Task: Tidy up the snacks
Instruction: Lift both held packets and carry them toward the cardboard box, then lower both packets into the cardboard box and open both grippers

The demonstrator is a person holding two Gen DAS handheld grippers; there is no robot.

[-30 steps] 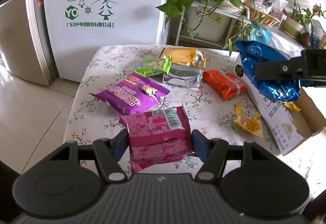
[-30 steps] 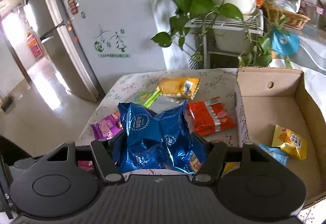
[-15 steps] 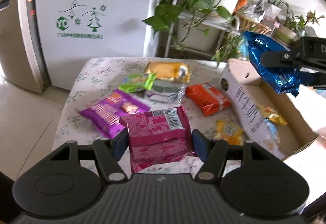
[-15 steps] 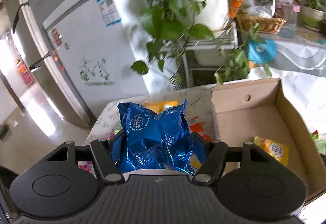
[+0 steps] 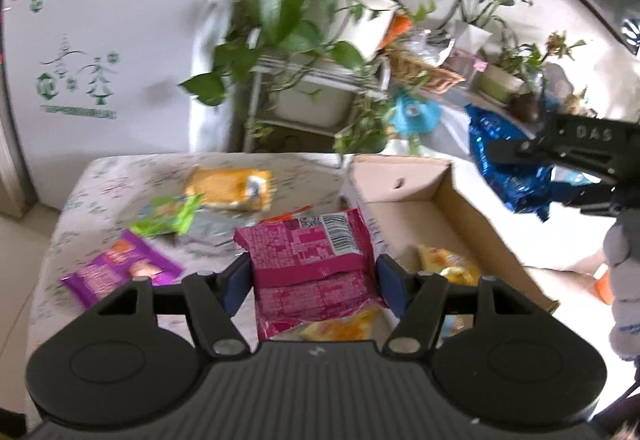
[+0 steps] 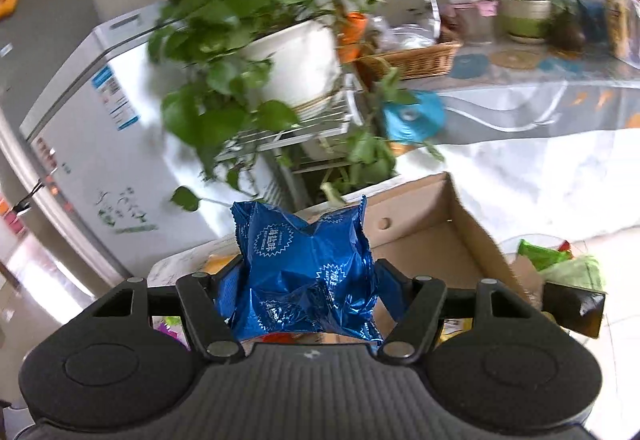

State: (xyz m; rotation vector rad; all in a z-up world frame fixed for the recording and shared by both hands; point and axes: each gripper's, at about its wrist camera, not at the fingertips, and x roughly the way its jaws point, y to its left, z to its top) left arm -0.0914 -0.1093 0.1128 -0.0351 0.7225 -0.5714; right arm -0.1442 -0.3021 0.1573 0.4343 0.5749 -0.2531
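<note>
My left gripper (image 5: 312, 274) is shut on a pink snack pack (image 5: 308, 252) and holds it above the table, beside the open cardboard box (image 5: 472, 215). My right gripper (image 6: 306, 282) is shut on a crumpled blue foil snack bag (image 6: 304, 260), held high above the box (image 6: 436, 240); in the left wrist view the blue bag (image 5: 504, 167) hangs at the right over the box. A yellow snack (image 5: 444, 260) lies inside the box. Orange (image 5: 232, 187), green (image 5: 168, 215) and purple (image 5: 116, 274) packs lie on the table.
The floral tablecloth table (image 5: 120, 175) stands in front of a white fridge (image 5: 92, 39). A plant stand with leafy pots (image 5: 316, 39) is behind the table. A wicker basket (image 6: 416, 57) and pots sit on a counter at the right.
Both grippers have risen and swung right toward the box, each keeping its pack. The right gripper tilted upward, so less of the table shows.
</note>
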